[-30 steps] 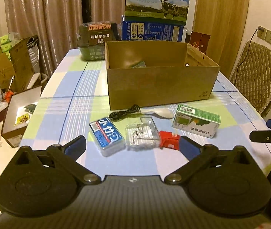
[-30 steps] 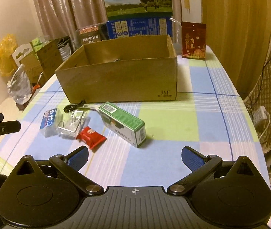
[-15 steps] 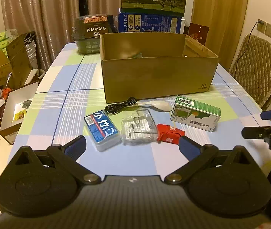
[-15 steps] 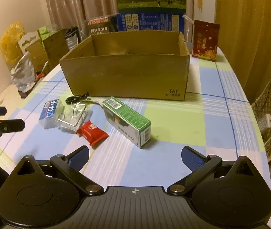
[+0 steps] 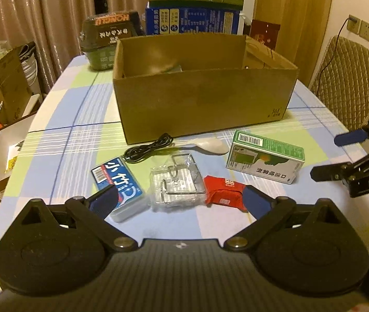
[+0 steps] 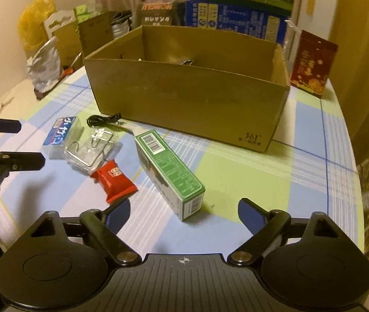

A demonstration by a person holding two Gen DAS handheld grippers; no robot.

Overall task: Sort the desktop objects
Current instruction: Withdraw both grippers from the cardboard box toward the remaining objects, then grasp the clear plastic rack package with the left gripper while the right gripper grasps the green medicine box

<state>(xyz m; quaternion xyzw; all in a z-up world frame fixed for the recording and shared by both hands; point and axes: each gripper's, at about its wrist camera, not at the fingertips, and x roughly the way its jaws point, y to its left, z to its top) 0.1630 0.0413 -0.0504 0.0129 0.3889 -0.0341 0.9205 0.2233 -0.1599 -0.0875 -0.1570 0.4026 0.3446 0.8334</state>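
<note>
An open cardboard box (image 5: 205, 101) (image 6: 189, 96) stands mid-table with something partly hidden inside. In front of it lie a black cable (image 5: 149, 149) (image 6: 104, 119), a white spoon (image 5: 208, 144), a blue-labelled clear case (image 5: 118, 183) (image 6: 59, 131), a clear plastic pack of metal hooks (image 5: 176, 179) (image 6: 91, 149), a red packet (image 5: 223, 191) (image 6: 114, 179) and a green-and-white carton (image 5: 265, 160) (image 6: 169, 174). My left gripper (image 5: 180, 201) is open just short of the hook pack. My right gripper (image 6: 184, 215) is open, near the carton's end.
A checked cloth covers the table (image 5: 62, 140). Behind the box stand a dark package (image 5: 109, 41), blue cartons (image 5: 192, 23) and a red bag (image 6: 313, 66). A quilted chair (image 5: 350, 83) is at the right; boxes and bags (image 5: 0, 91) crowd the floor left.
Both grippers have moved forward toward the objects, which now look larger and closer. Both stayed open and nothing on the table has shifted.
</note>
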